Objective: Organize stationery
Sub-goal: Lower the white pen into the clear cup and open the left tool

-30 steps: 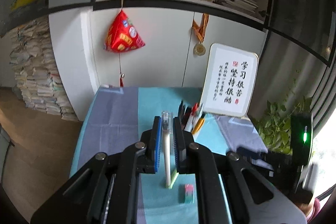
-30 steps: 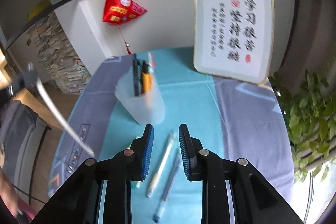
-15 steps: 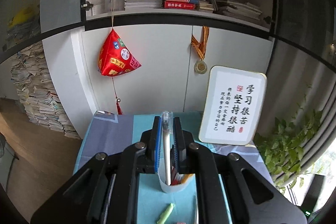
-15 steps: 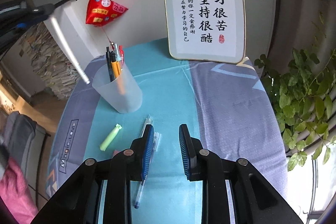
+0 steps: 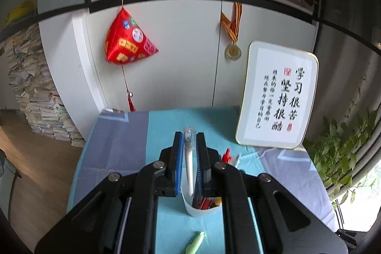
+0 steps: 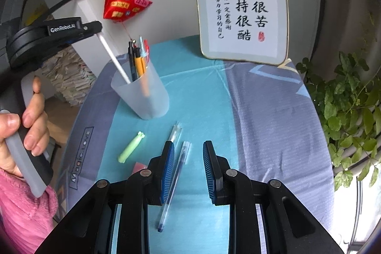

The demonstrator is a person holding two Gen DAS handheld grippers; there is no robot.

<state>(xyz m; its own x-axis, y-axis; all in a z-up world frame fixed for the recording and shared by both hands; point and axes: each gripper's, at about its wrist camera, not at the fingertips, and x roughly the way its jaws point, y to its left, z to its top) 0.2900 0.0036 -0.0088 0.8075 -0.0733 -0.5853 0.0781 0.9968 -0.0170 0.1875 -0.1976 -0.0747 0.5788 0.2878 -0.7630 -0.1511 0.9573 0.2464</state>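
My left gripper [image 5: 189,135] is shut on a white pen [image 5: 188,166] with a clear cap. The pen's lower end dips into the frosted pen cup [image 5: 202,208], which holds several pens. The right wrist view shows the same gripper [image 6: 71,30] at the left, in a person's hand, slanting the white pen [image 6: 114,58] into the cup [image 6: 140,97]. My right gripper [image 6: 188,146] hangs open above the teal cloth. A clear blue-tipped pen [image 6: 175,180] lies on the cloth below its left finger. A second clear pen [image 6: 175,132], a green highlighter [image 6: 132,146] and a pink eraser [image 6: 140,167] lie nearby.
A framed calligraphy board [image 6: 243,8] leans against the white cabinet at the table's back. A leafy plant [image 6: 352,111] crowds the right edge. A red fabric ornament [image 6: 123,1] hangs behind the cup. The table drops to the floor at the left, by paper stacks [image 5: 35,92].
My left gripper carried the white pen across to the cup, and the pen's lower end now sits inside it. The right gripper drew back slightly from the cup, then held still, open.
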